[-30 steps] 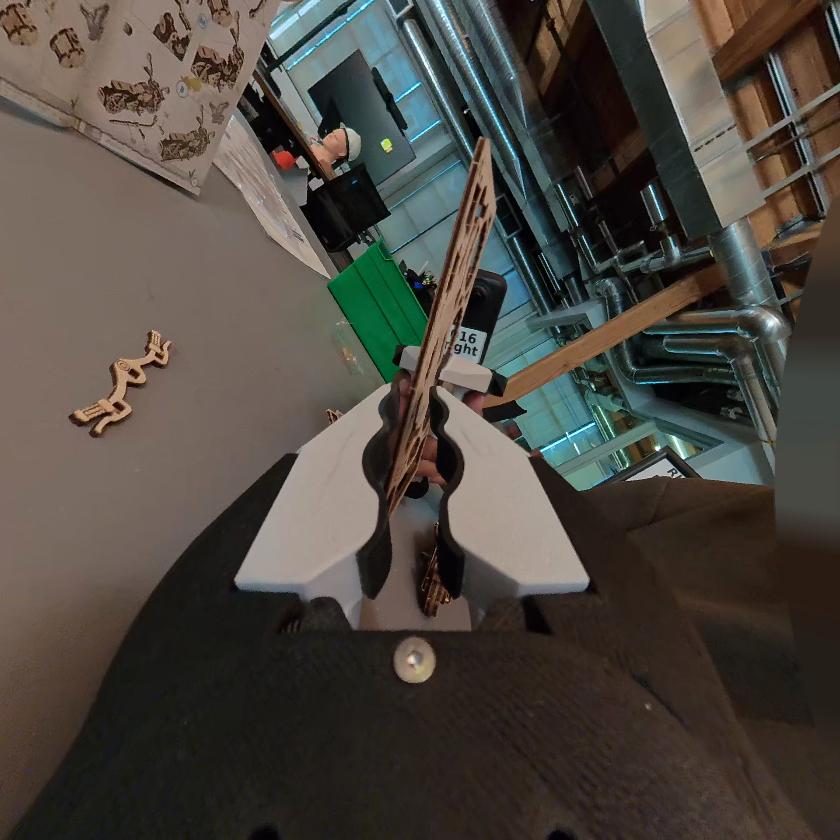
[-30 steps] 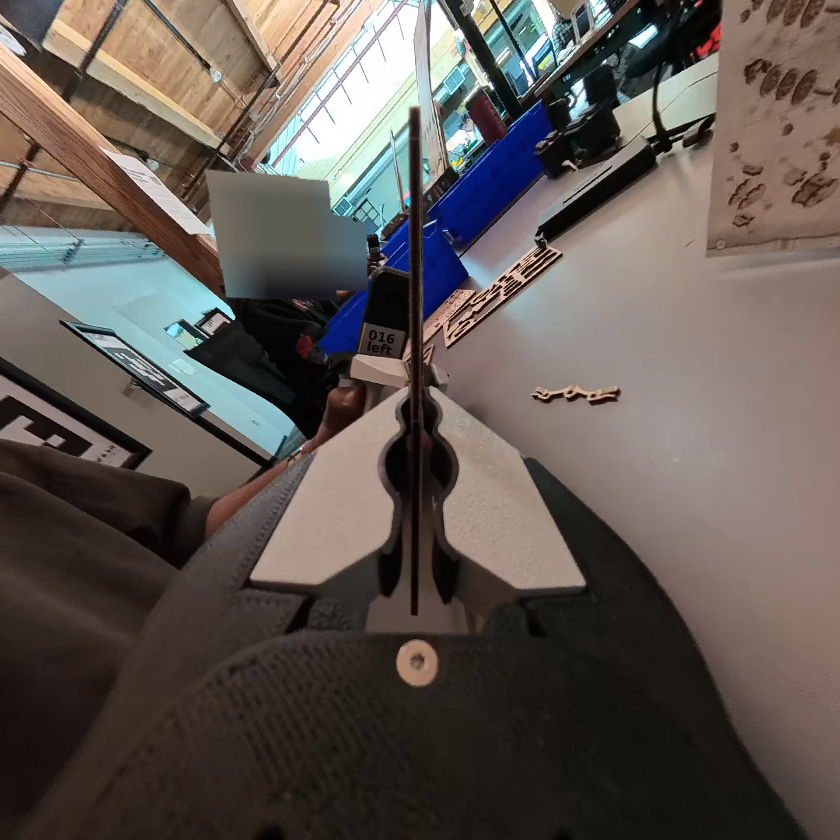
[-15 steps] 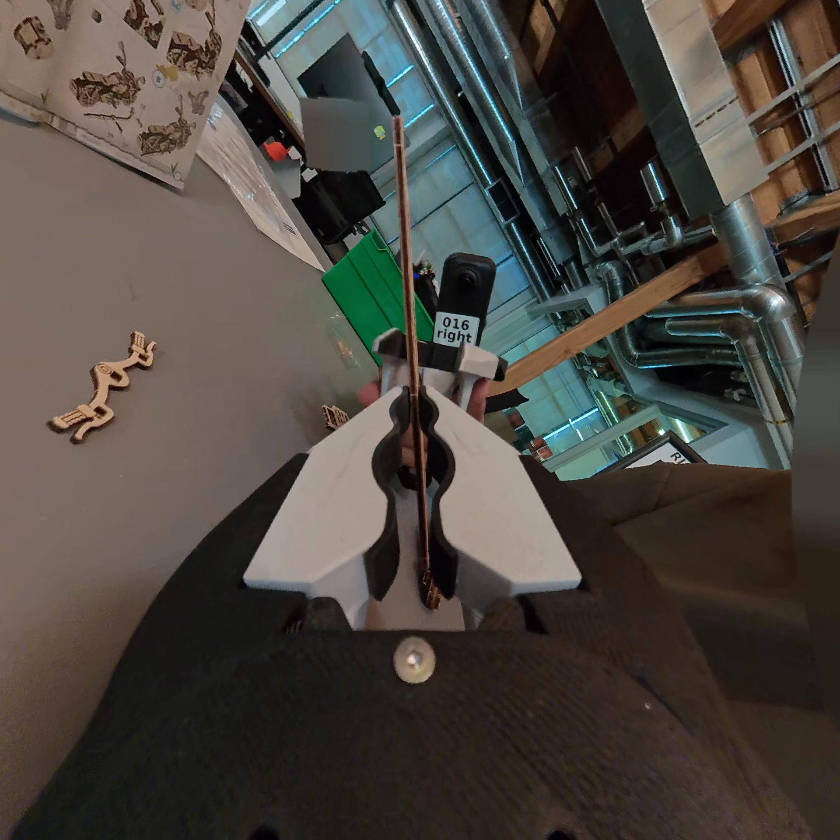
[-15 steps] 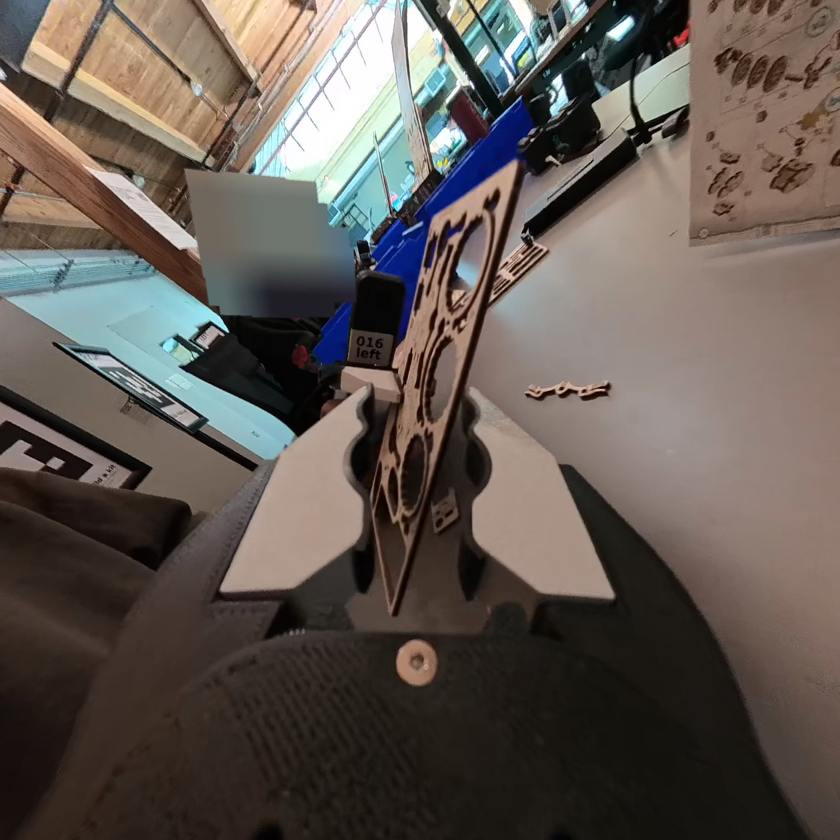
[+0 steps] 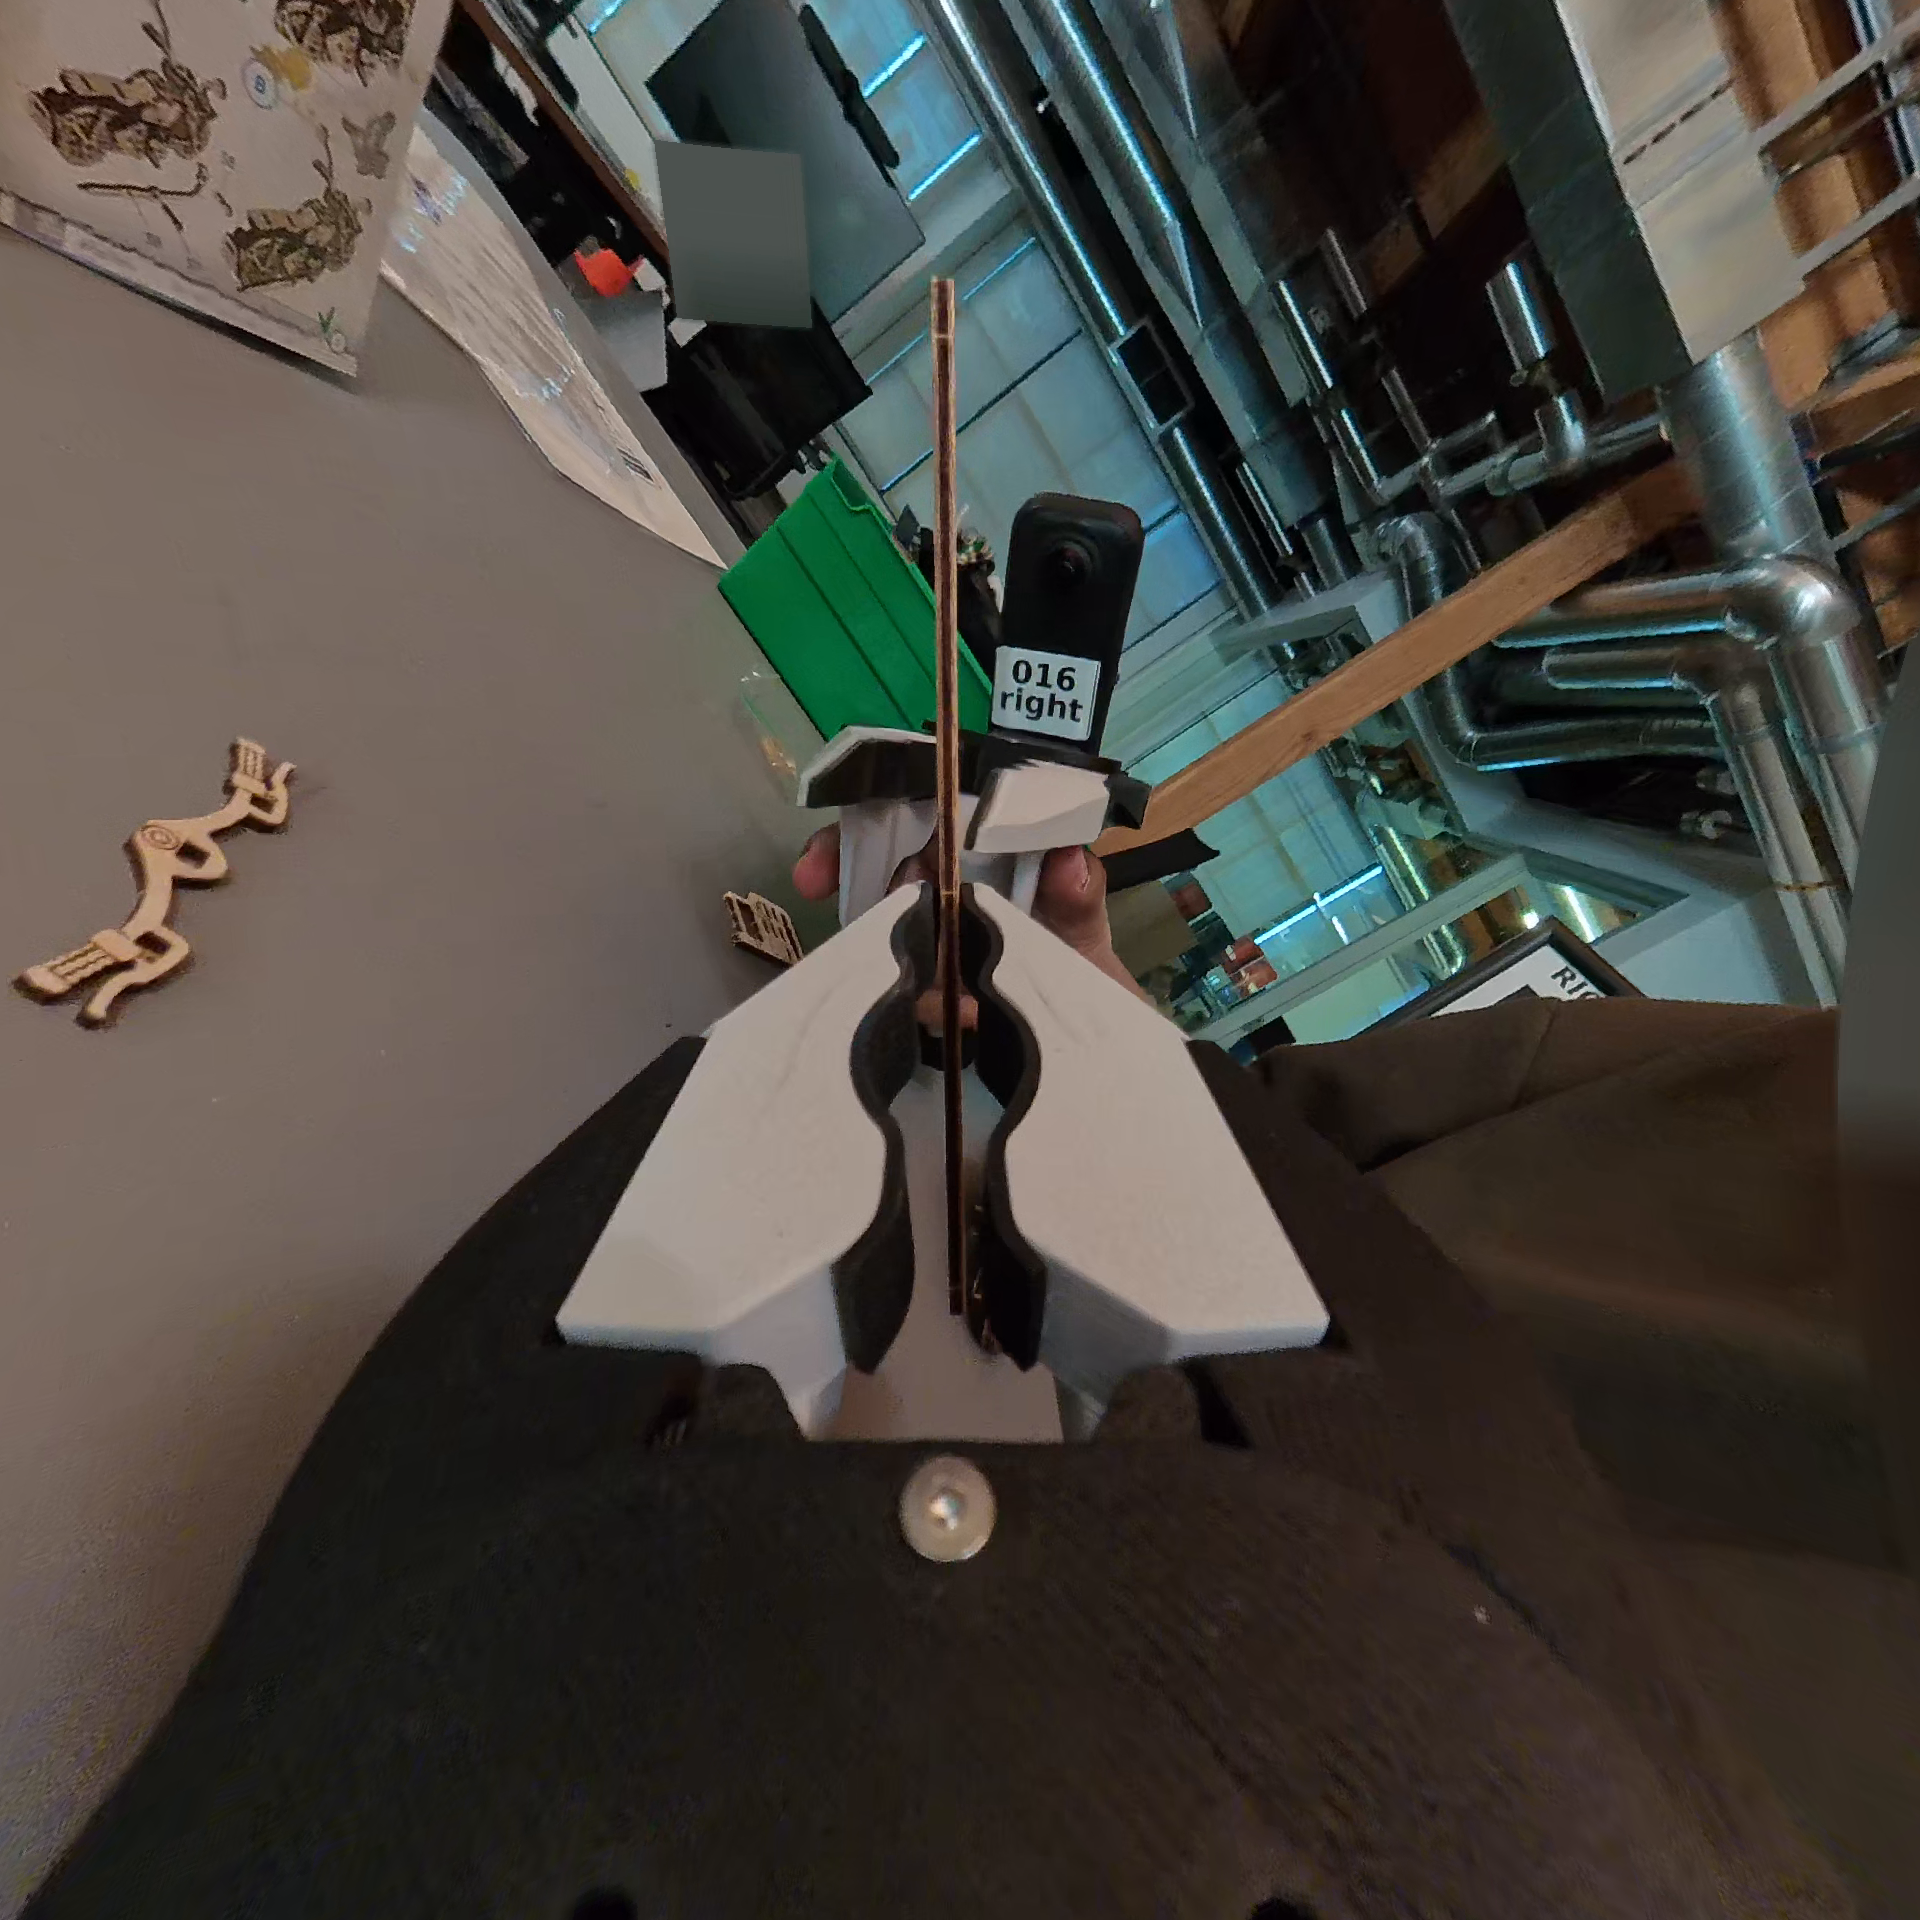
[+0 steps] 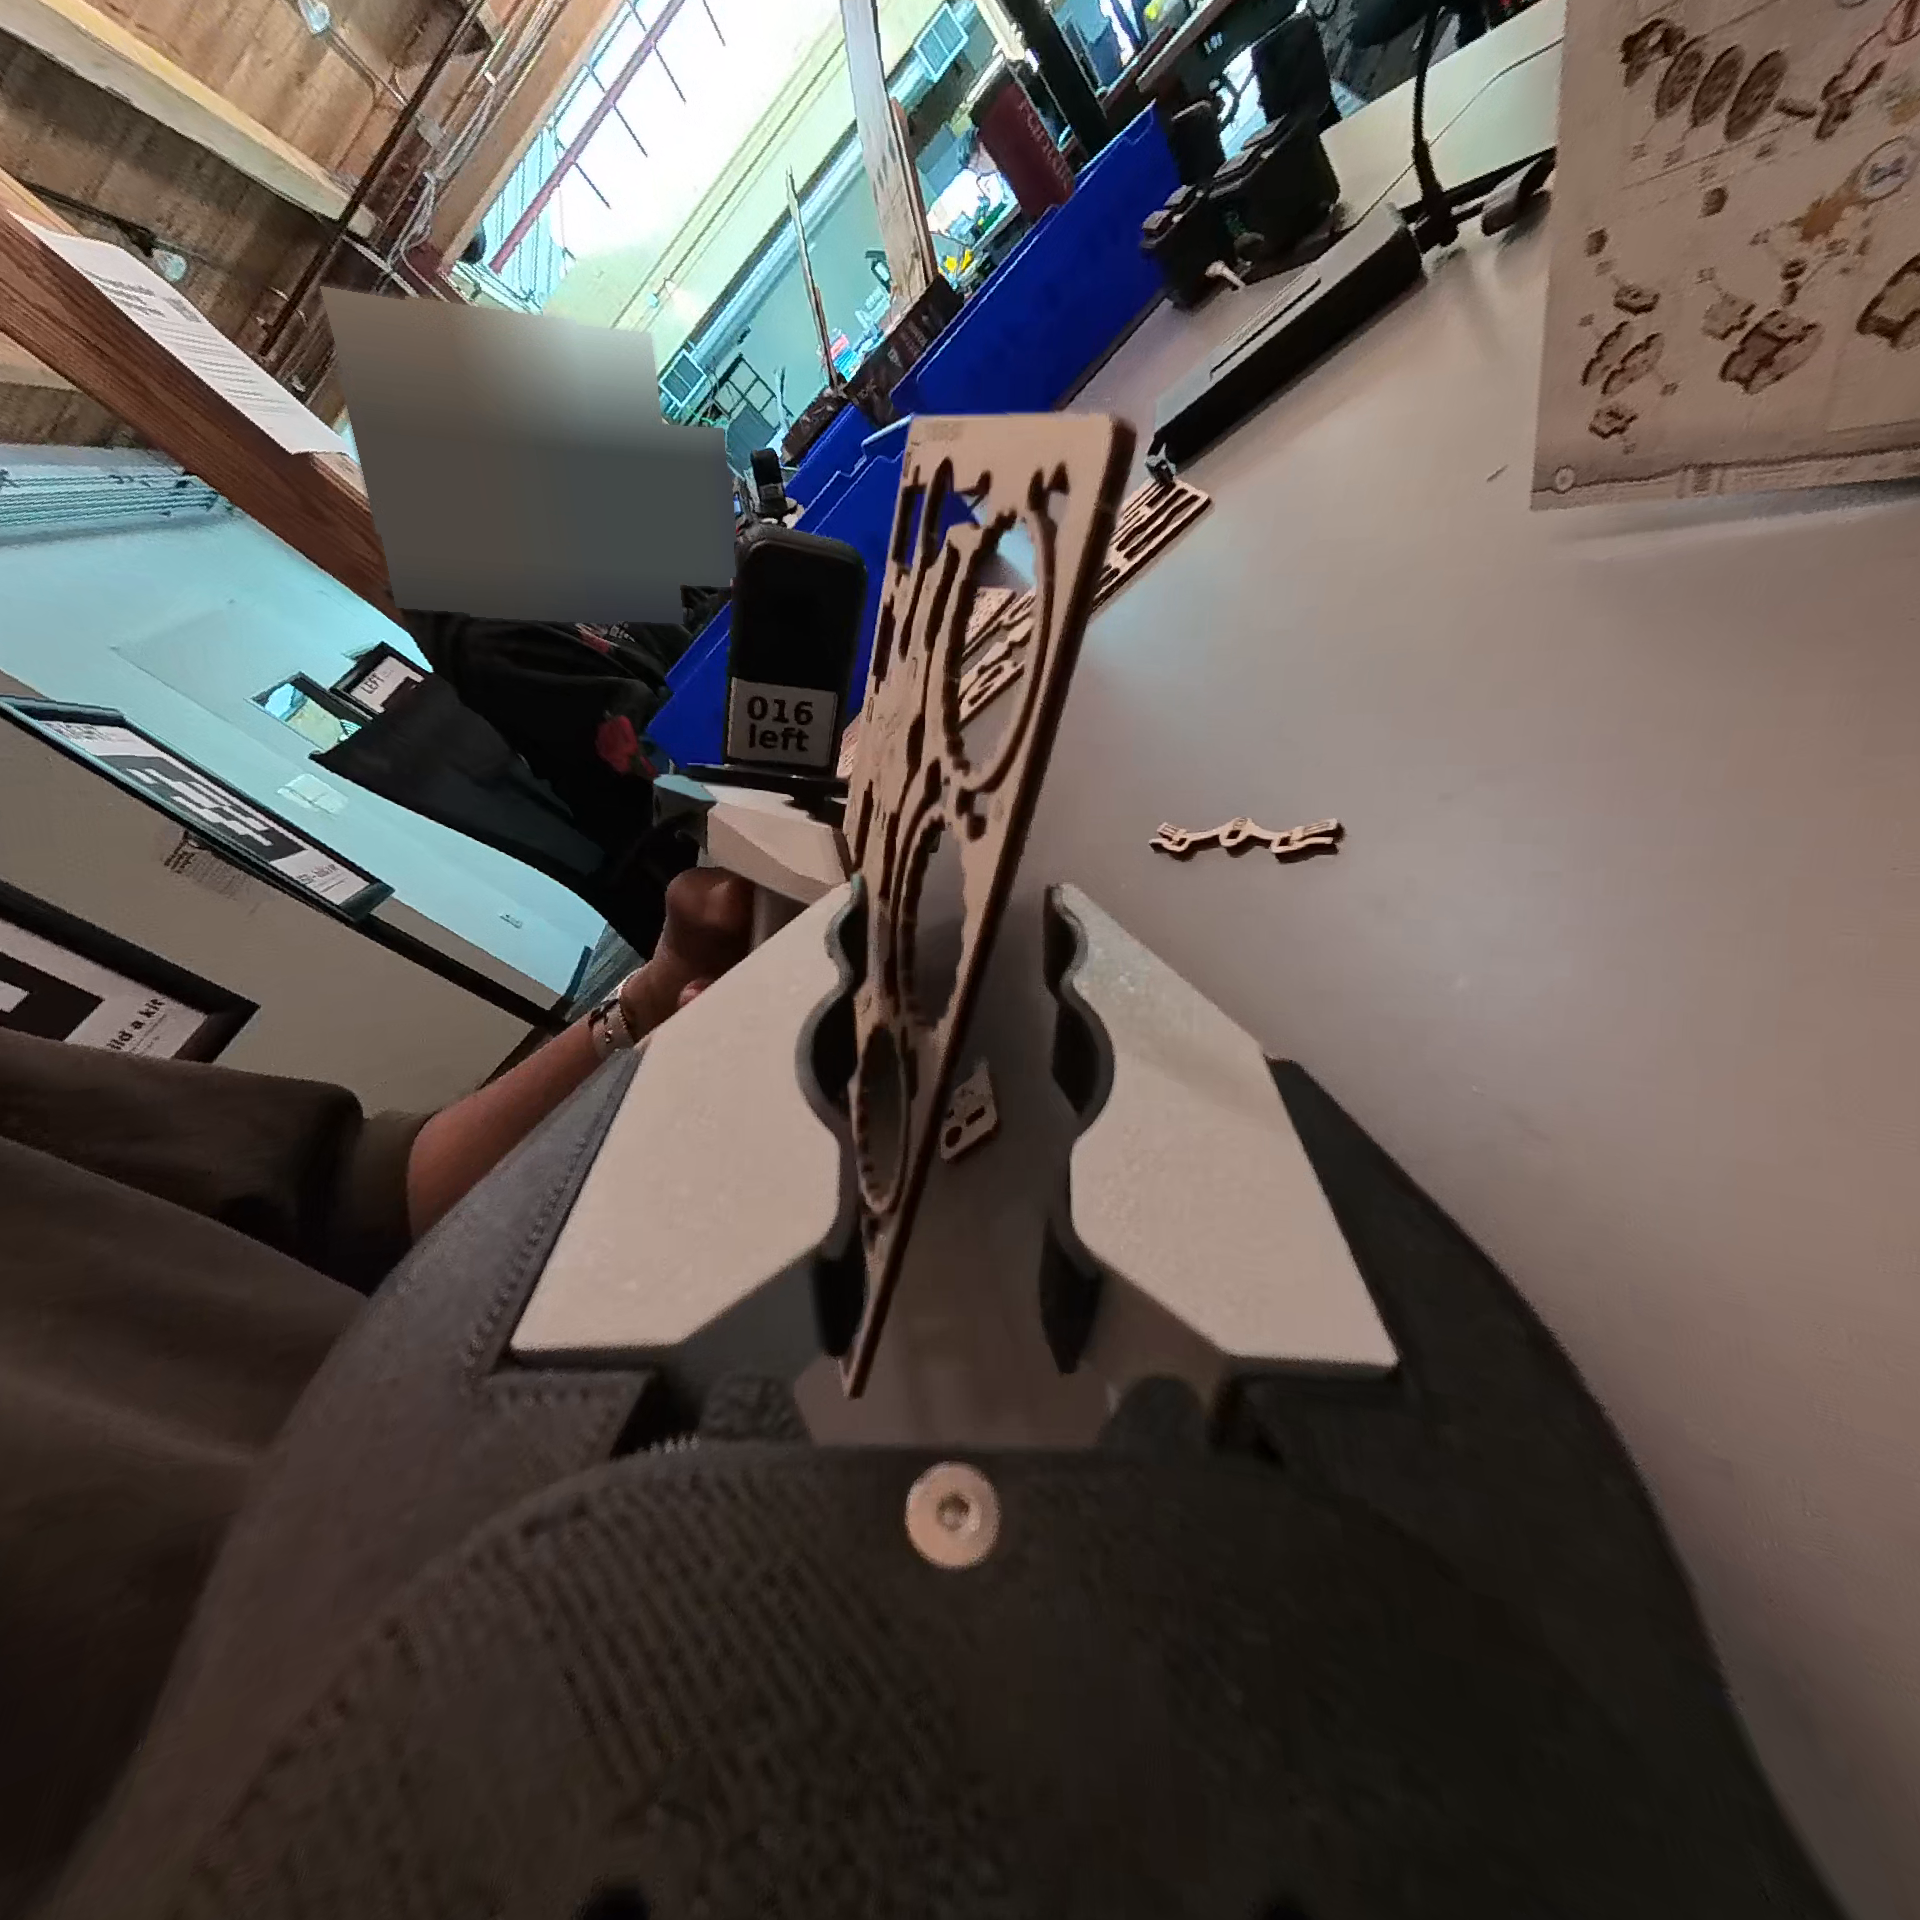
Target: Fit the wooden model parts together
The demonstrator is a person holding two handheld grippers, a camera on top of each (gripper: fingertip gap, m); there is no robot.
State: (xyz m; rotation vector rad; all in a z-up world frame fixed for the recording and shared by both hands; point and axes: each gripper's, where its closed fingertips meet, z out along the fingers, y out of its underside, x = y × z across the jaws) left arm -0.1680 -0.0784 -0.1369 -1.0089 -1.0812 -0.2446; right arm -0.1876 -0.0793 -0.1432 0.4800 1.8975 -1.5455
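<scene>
Right gripper (image 6: pixel 951 940) parted wider, perforated plywood sheet (image 6: pixel 977 727) tilted

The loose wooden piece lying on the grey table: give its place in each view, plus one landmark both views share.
Left wrist view: the loose wooden piece lies at the left edge, left of the left gripper.
Right wrist view: it lies right of centre, beyond the right gripper.
Shared landmark: the wooden sheet, edge-on in the left view, tilted in the right.

Right gripper (image 6: pixel 951 914): jaws spreading apart, releasing the wooden sheet (image 6: pixel 966 790).
Wooden sheet: now tilting loosely between those jaws.
</scene>
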